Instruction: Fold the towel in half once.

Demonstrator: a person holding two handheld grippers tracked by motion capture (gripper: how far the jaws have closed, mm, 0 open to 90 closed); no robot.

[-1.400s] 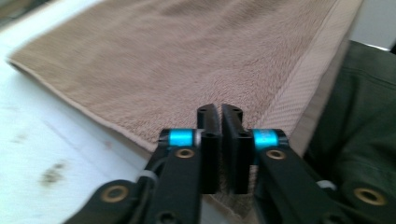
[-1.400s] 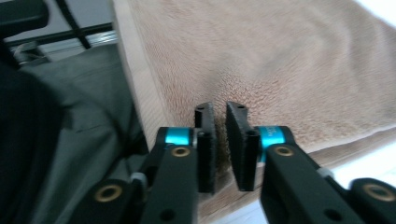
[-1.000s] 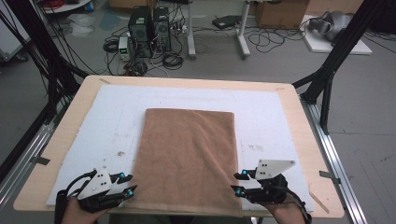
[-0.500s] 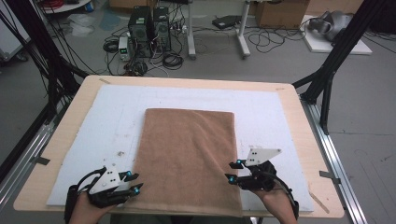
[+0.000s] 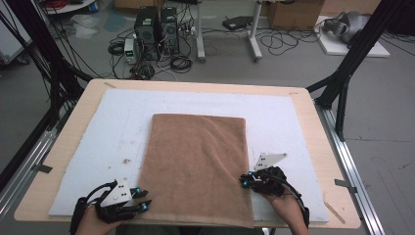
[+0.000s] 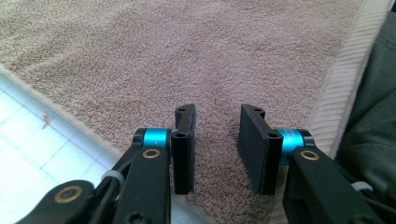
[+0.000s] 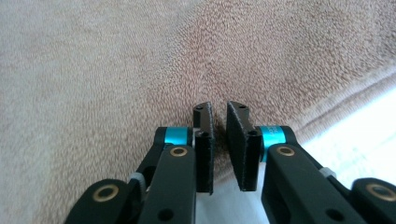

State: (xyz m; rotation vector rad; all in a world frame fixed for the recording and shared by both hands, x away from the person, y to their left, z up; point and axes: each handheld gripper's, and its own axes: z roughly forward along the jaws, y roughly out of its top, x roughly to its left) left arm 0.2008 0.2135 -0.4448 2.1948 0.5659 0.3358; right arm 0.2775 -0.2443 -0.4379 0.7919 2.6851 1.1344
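A brown towel (image 5: 195, 166) lies flat on the white foam mat (image 5: 107, 127), its short edge toward me. My left gripper (image 5: 144, 204) sits low at the towel's near left corner. In the left gripper view it (image 6: 217, 121) is open over the towel (image 6: 187, 56), a clear gap between the pads; its jaws have just been closing a little. My right gripper (image 5: 244, 181) is at the towel's right edge. In the right gripper view its jaws (image 7: 218, 114) have just closed to a narrow slit, and the towel (image 7: 116, 60) puckers into them.
The mat covers a wooden table (image 5: 313, 127) with bare margins at all sides. Black frame legs (image 5: 342, 83) stand at both back corners. Computer towers (image 5: 156, 24) and cables lie on the floor beyond. Dark clothing (image 6: 373, 93) borders the towel's near hem.
The right gripper has moved left and down onto the towel's right edge, and its jaws have narrowed. The left gripper has sunk slightly toward the towel's corner.
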